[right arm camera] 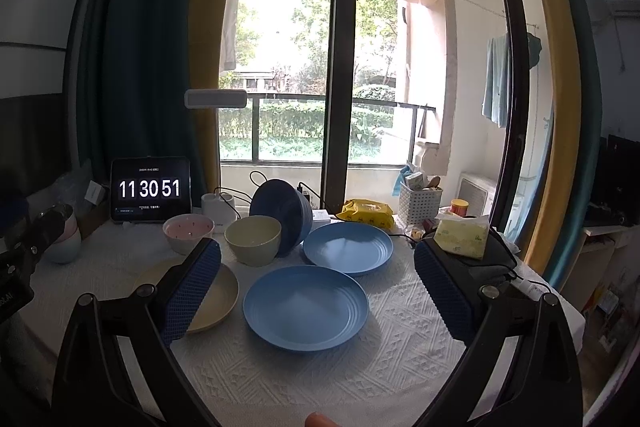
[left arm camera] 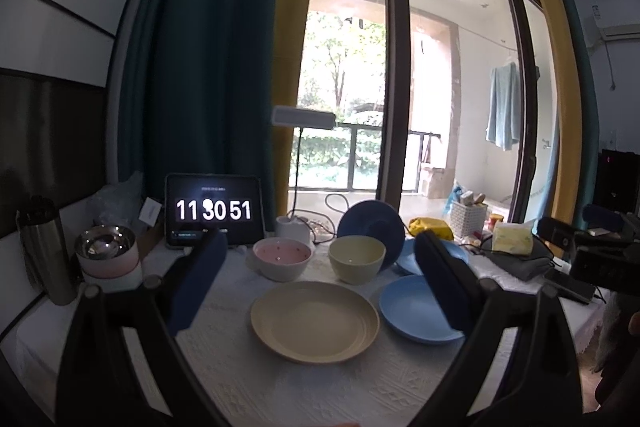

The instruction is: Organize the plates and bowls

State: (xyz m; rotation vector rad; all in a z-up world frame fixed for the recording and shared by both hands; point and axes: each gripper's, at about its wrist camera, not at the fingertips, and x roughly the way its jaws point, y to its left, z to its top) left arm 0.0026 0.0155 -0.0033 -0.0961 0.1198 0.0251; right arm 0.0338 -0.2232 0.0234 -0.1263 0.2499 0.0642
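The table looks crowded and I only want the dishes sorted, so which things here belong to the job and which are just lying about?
Belongs to the job:
cream plate
near blue plate
far blue plate
pink bowl
yellow-green bowl
dark blue bowl, tipped on its side

Just lying about:
tablet clock
tissue pack
white basket
steel flask

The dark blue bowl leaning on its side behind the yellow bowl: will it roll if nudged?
Probably. The dark blue bowl rests on its curved edge, propped against the yellow bowl, so moving either one could tip or roll it. It looks stiff, likely light plastic.
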